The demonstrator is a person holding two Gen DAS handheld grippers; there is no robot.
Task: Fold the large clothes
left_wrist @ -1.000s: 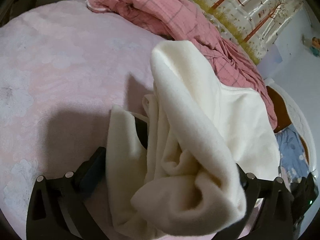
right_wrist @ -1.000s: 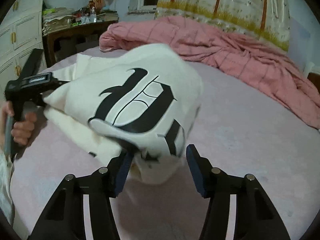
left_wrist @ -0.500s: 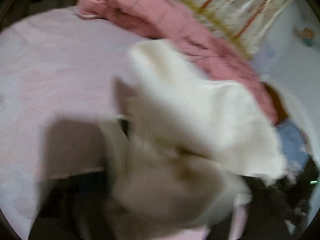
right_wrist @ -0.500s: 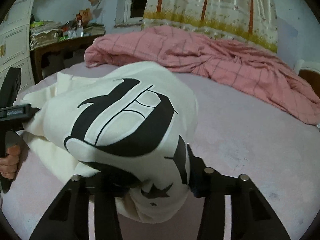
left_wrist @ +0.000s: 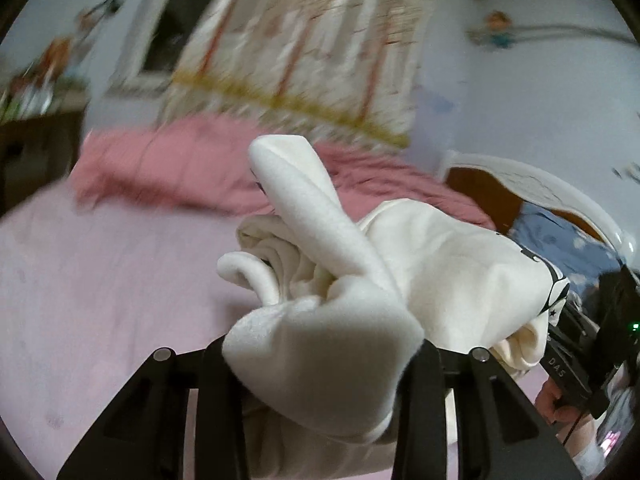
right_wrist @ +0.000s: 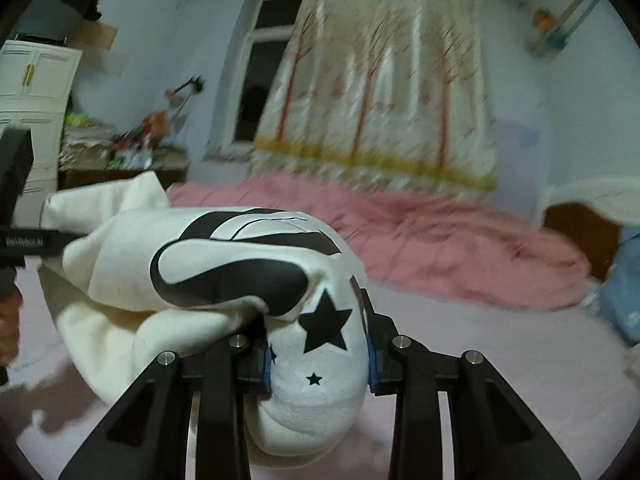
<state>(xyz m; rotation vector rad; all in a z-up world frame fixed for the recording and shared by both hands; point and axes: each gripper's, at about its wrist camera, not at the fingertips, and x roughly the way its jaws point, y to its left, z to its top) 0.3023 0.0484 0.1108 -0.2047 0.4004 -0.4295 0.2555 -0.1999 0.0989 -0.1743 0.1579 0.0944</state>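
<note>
Cream sweatshirt (right_wrist: 224, 264) bunched, lifted above pink bed (right_wrist: 500, 360), strung between both claws | right claw (right_wrist: 318, 354) pinching star-printed fold between blue pads | left claw (left_wrist: 320, 356) clamped on plain cream wad, fingertips buried in cloth | pink quilt (right_wrist: 440, 240) behind

bed (right_wrist: 460, 344) w/ pale pink sheet as the surface; rumpled pink checked quilt (right_wrist: 420, 240) lies across its far side, under the curtain. blue patterned pillow (right_wrist: 624, 304) sits at the right end by the headboard (right_wrist: 580, 232). both views motion-blurred, finer detail unreadable
</note>
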